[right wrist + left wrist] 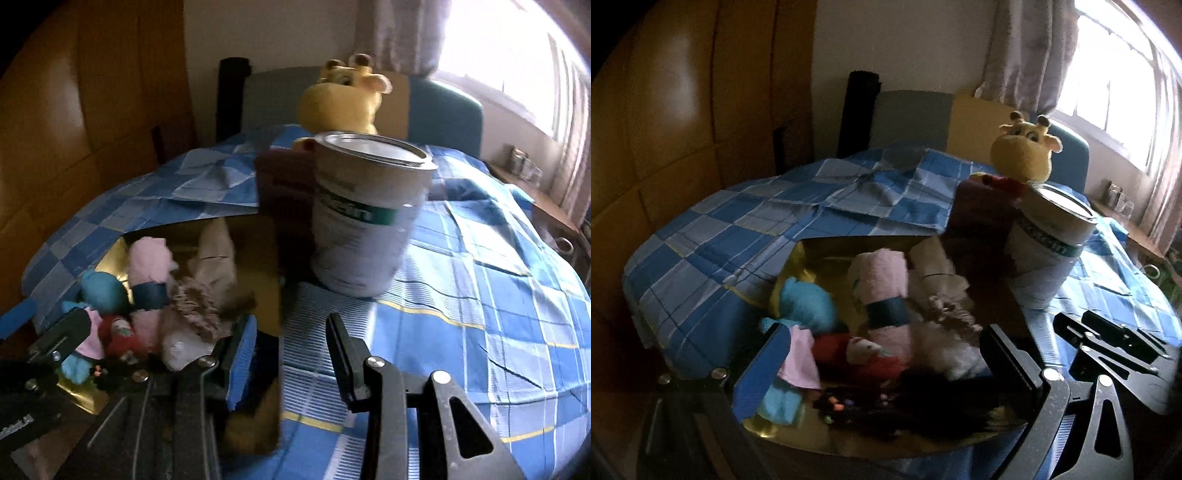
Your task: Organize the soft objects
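Note:
An open cardboard box (827, 247) (269, 258) lies on the blue checked bedspread. It holds a teal plush (809, 302) (103, 291), a rolled pink towel with a blue band (882, 280) (147, 266), a beige cloth (934, 266), a fuzzy brown-and-white plush (192, 310) and a red plush (871, 358). My left gripper (882, 365) hangs over the box's near end, jaws wide open around nothing. My right gripper (291, 354) is open and empty above the box's right wall. A yellow giraffe plush (1027, 151) (343, 99) sits behind a tin.
A tall white tin (1049, 251) (369, 218) stands right of the box, with a dark maroon box (982, 210) behind it. Wooden wardrobe doors (665, 129) line the left. A bright window (1126, 92) and a side table with jars (524, 166) are on the right.

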